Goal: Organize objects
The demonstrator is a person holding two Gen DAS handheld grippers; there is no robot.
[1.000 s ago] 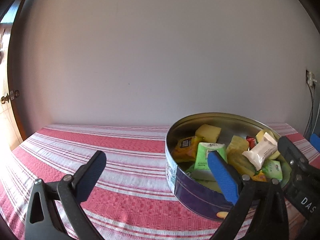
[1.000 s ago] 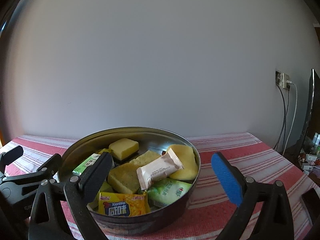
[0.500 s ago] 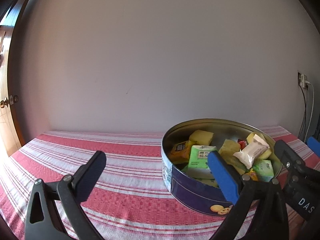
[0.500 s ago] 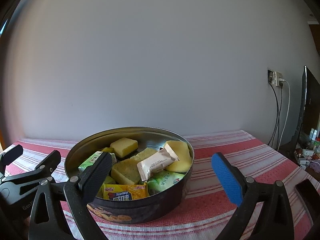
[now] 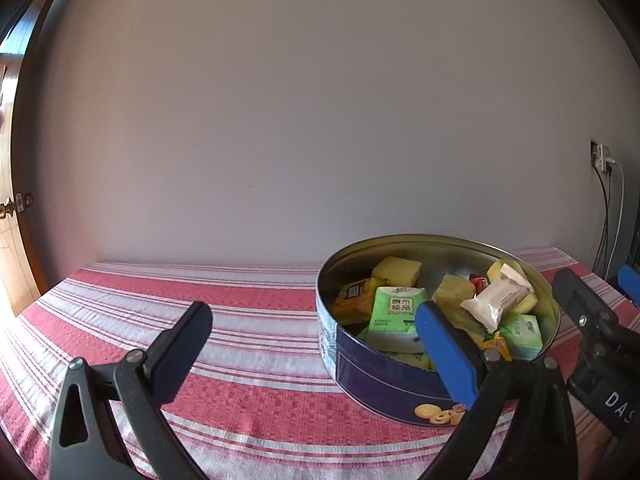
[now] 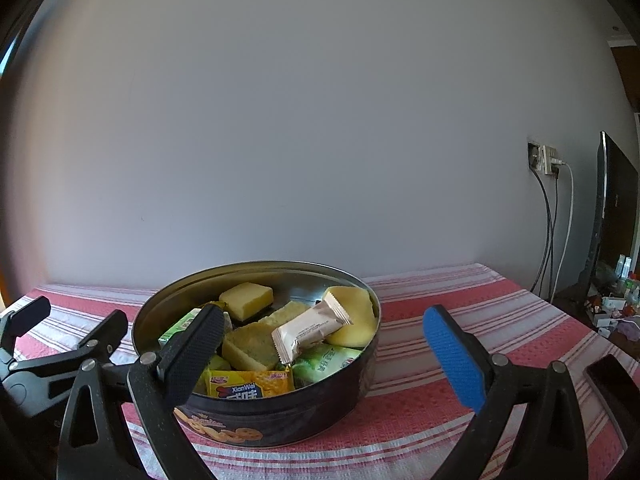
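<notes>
A round tin point(image 6: 256, 408) was seen on the striped cloth of the bench point(image 5: 248, 332), toward its right edge, filled with wrapped snacks, a pale packet point(image 6: 310, 330) lying on top. The left gripper point(image 5: 316, 346) and right gripper point(image 6: 332, 354) were held with jaws wide apart, nothing grasped. No loose items were visible on the cloth, so the gathering was judged largely done; no lid was in view.

Soft daylight enters from left of the tongs, brightening the tabletop point(image 5: 248, 344) edge there; focus is sharp, while corners darken and straight lines bow.
</notes>
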